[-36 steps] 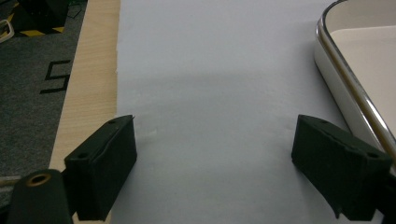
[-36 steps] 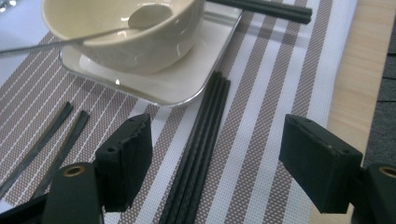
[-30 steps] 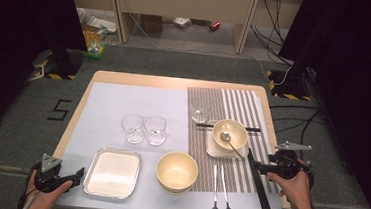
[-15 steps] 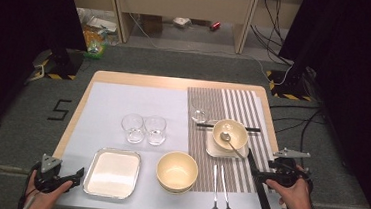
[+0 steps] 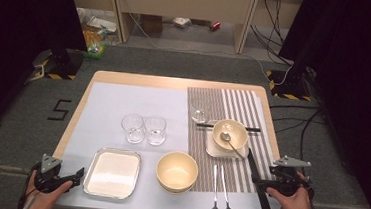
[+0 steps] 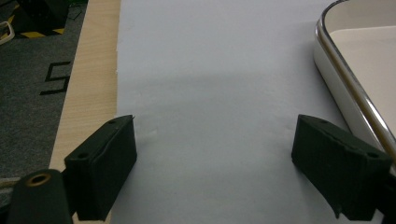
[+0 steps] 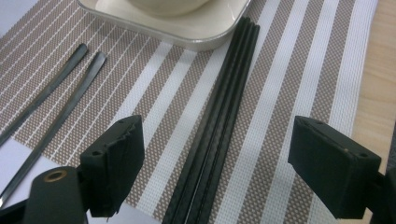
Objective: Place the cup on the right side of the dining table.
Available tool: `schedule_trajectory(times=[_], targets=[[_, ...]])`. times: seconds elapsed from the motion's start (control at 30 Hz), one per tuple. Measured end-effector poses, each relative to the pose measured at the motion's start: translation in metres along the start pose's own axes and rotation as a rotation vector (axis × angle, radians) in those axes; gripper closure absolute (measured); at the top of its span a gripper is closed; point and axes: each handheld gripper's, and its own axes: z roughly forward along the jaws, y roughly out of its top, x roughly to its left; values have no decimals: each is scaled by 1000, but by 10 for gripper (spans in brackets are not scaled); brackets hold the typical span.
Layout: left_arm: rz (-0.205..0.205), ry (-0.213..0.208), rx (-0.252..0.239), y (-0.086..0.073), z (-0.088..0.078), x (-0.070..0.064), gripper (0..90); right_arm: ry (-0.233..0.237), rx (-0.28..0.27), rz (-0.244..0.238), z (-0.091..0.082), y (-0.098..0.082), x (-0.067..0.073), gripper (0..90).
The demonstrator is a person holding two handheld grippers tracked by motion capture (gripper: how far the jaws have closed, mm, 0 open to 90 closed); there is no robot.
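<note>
Right claw (image 7: 215, 172) is spread wide and has just been opening, with the black ridged chopsticks (image 7: 219, 121) lying loose between its jaws on the striped woven placemat (image 7: 289, 93), touching the white square dish (image 7: 196, 32). Left claw (image 6: 215, 172) is apart too, over the pale blue table sheet (image 6: 210, 93).

High view looks forward and down over the whole surface (image 5: 124, 94). Right gripper view sits close above the black chopsticks (image 7: 219, 116), shared with the high view beside the right gripper (image 5: 260, 179). Left gripper view hugs the tray (image 6: 355, 84) edge.
</note>
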Motion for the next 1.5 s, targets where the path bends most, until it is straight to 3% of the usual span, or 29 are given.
schedule_trajectory(times=[0.8, 1.27, 1.5], targets=[[1, 0, -1, 0, 0, 0, 129, -11, 35, -49, 2, -28, 16, 195], [3, 1, -1, 0, 0, 0, 129, -64, 0, -83, 3, -37, 27, 167], [3, 1, 0, 0, 0, 0, 129, -58, -39, -79, 3, -42, 27, 163]])
